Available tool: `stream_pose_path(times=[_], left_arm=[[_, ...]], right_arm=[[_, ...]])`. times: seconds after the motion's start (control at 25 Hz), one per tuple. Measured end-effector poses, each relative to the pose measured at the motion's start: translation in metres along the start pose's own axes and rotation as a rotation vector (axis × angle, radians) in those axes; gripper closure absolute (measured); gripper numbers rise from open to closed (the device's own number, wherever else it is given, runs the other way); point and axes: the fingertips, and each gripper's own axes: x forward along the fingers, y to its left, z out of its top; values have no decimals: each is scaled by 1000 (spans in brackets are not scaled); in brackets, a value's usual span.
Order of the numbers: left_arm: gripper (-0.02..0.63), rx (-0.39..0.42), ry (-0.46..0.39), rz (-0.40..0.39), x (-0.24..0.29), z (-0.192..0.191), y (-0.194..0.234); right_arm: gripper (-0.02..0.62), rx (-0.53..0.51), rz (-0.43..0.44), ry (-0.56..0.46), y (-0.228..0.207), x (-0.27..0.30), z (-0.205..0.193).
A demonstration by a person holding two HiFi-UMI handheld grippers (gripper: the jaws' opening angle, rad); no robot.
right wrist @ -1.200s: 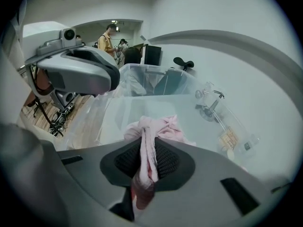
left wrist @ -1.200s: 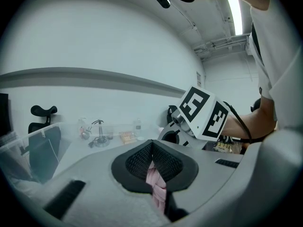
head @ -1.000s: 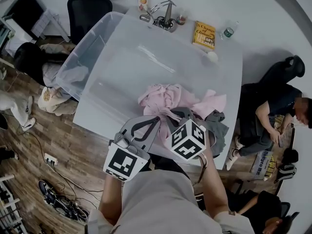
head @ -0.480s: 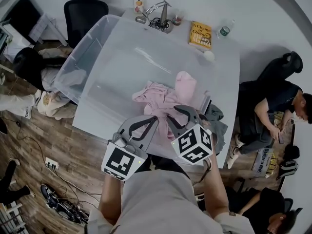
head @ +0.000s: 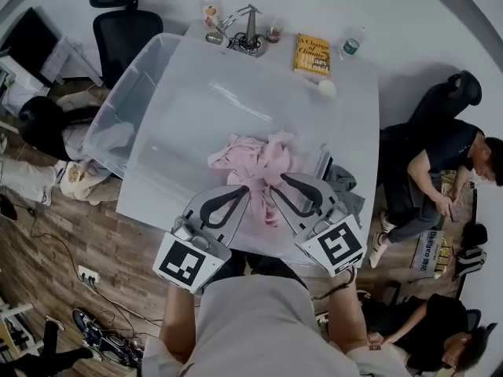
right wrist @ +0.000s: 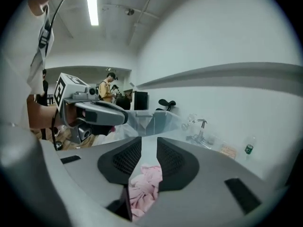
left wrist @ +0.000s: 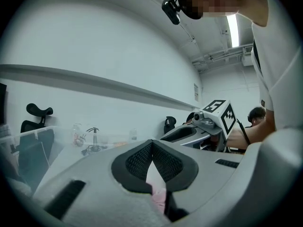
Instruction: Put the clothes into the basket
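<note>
Clamped on the pink garment [head: 255,157] with the left gripper [head: 248,190]: pad tips touching, cloth bunched in the gap just below them. Closed on another fold of the same garment with the right gripper [head: 284,182] too, but looser. Has just been opening a little with pink cloth between the pads, leaving a slim gap above the fabric. Bunched up between the two grippers over the near part of the table [head: 314,124], right beside the grey clothes [head: 346,185], maybe touching them, hard to tell.

Could go wrong a few ways, imo. Easy to lose the fold on the right side if pulled hard, given that slack pinch. Could also drag the grey clothes off the table edge if tangled with the pink. And well apart from the basket [head: 126,100], the clear bin off the table's left side, so plenty of travel for a trailing sleeve to snag on its rim.

Pose-wise: held side by side close in front of the torso [head: 259,320], forearms [head: 179,320] reaching forward. Both pointed away across the table, roughly level with a slight dip. Marker cubes [head: 189,261] nearest the body, right one tipped outward.
</note>
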Motion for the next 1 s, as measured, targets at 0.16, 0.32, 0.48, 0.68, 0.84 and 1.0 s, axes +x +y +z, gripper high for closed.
stream_pose_path(times=[0.16,0.32,0.48,0.68,0.84,1.0], left_arm=[[600,-12,-57,-31,0,13,-8],[600,1,-94,-73,4,20,-16],[600,37,-157,-103,8,28,-21],[601,25,-130,-143,17,30,-34],[601,47,-108,-195,28,30,-53],[601,56,-87,-259,43,28,-74]], right_arm=[[551,59,-7,-133,-4,-21,15],[589,118,-21,-222,-7,-41,21],[591,136,-51,-285,-10,-60,26],[591,142,-104,-296,-18,-77,21],[591,151,-155,-294,-23,-91,12],[589,157,-204,-286,-30,-107,3]])
